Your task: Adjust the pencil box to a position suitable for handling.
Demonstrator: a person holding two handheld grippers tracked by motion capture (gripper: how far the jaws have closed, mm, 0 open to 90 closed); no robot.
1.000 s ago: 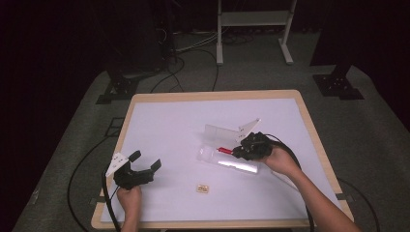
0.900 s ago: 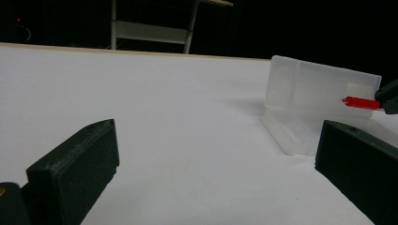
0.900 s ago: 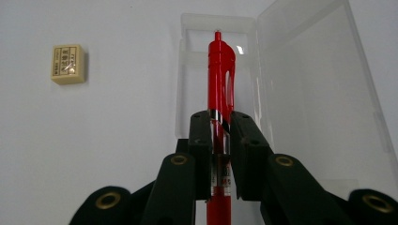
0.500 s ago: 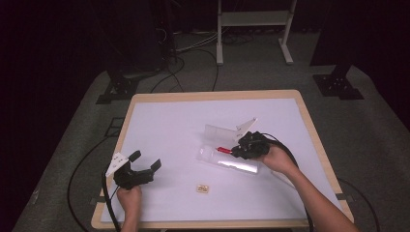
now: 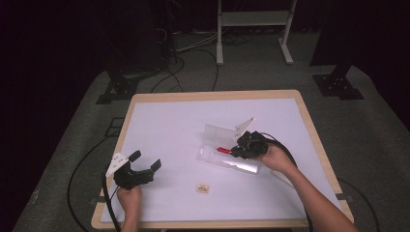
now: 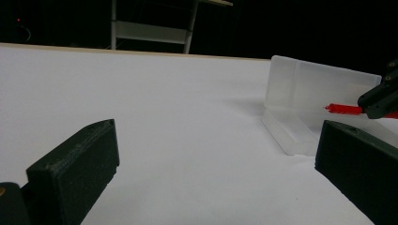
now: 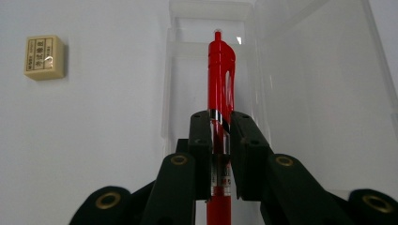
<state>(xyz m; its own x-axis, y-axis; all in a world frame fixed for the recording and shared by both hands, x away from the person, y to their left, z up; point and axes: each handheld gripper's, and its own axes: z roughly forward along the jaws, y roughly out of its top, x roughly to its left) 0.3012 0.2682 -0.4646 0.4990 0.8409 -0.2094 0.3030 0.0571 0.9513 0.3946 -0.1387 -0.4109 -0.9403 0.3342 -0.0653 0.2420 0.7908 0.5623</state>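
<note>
White covering spreads over the wooden-edged table (image 5: 145,104), with dark floor and one metal stand (image 5: 254,19) behind it. One red pen (image 7: 219,70) is clamped between the jaws of the right gripper (image 7: 219,140), which close tight on its barrel; the pen's clicker end pokes forward over the open clear plastic case (image 7: 324,93), and its lower end is cut off at the bottom of the right gripper view, so its tip cannot be seen. From the high view the pen (image 5: 223,150) shows just as a short red stub ahead of the right gripper (image 5: 240,150), above the case (image 5: 227,162), whose see-through walls are hard to trace against the white top; whether the pen touches the case cannot be told. One small cream eraser (image 7: 44,56) with printed marks too small to read lies on the table just beside the case. Well apart, at the near left, the left gripper (image 5: 145,162) rests with its jaws spread wide and nothing between them.
</note>
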